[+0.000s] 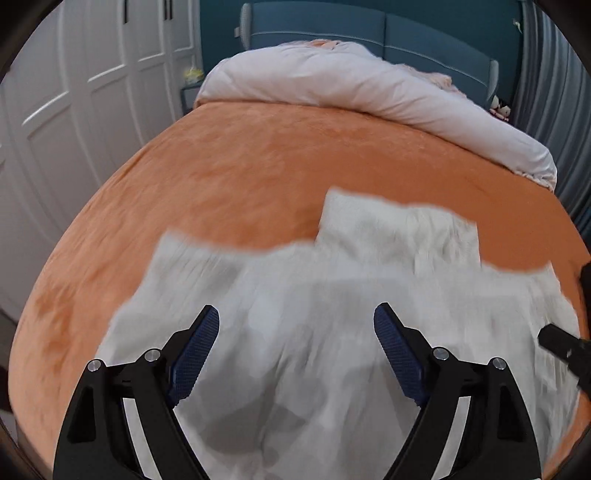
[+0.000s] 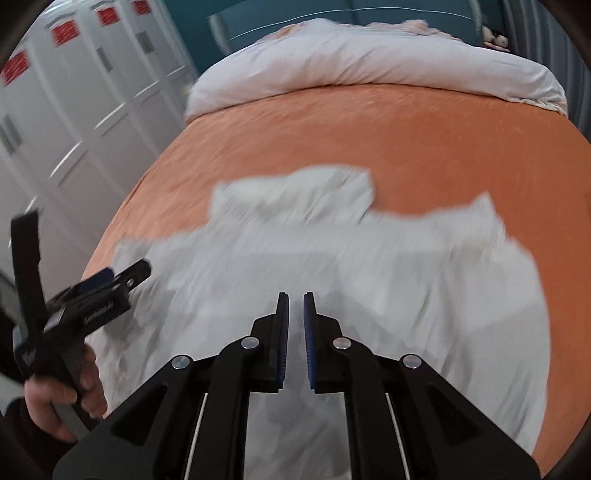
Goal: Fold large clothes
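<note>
A large white garment (image 1: 280, 280) lies spread and wrinkled across the near half of an orange bed cover (image 1: 240, 166). A folded collar-like part (image 1: 391, 229) sits at its far edge. My left gripper (image 1: 295, 314) hangs open above the cloth, its blue pads wide apart with nothing between them. In the right wrist view the same garment (image 2: 369, 266) fills the middle, and my right gripper (image 2: 295, 295) hovers over it, shut to a thin slit with no cloth in it. A hand (image 2: 66, 395) holds the left gripper (image 2: 127, 273) at the left. Both views are motion-blurred.
A pale pink duvet (image 1: 332, 81) is rolled up along the head of the bed, before a blue headboard (image 1: 406, 33). White wardrobe doors (image 1: 74, 110) stand to the left and a grey curtain (image 1: 546, 74) to the right. Orange cover (image 2: 332, 129) lies beyond the garment.
</note>
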`<state>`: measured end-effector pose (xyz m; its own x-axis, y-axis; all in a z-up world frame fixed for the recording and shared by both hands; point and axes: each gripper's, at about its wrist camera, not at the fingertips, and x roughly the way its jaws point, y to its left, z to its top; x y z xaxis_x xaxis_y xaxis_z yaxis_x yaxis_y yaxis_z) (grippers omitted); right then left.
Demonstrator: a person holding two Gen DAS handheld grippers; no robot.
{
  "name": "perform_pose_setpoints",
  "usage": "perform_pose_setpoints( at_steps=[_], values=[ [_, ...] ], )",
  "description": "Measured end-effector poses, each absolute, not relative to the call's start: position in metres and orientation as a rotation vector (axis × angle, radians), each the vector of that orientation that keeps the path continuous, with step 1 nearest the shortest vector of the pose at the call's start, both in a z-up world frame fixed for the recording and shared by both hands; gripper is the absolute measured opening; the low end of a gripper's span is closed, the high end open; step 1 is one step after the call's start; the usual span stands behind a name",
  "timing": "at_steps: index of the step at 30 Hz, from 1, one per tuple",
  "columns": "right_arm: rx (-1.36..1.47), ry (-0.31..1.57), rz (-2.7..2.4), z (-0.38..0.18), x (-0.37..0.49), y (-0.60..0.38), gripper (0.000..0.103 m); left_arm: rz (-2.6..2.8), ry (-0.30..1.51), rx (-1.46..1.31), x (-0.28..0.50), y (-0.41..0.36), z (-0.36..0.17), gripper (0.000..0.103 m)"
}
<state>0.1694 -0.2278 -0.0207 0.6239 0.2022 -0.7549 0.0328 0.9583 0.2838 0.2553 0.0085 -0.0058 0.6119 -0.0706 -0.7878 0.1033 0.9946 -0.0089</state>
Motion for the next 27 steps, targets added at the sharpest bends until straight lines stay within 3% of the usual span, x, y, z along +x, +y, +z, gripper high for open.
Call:
perform_pose_setpoints(
  at_steps=[3, 6, 13, 18, 27],
  values=[
    [0.217, 0.956, 0.124, -0.042, 0.149, -0.198, 0.016, -0.079, 0.953, 0.058, 0.219, 0.020, -0.017, 0.084],
    [0.141, 0.975, 0.095, -0.067, 0.148, -0.184, 0.016, -0.064, 1.020, 0.068, 0.192, 0.030, -0.039, 0.084],
    [0.190, 0.913, 0.112, -0.003, 0.119, -0.172, 0.019, -0.047, 0.993, -0.011, 0.149, 0.072, -0.024, 0.084],
    [0.133, 0.920, 0.128, 0.008, 0.128, -0.152, 0.019, 0.022, 0.992, -0.291, 0.125, 0.140, -0.020, 0.084],
    [0.244, 1.124, 0.091, -0.055, 0.194, -0.147, 0.017, -0.002, 1.062, -0.537, 0.120, 0.187, -0.057, 0.084]
  ],
)
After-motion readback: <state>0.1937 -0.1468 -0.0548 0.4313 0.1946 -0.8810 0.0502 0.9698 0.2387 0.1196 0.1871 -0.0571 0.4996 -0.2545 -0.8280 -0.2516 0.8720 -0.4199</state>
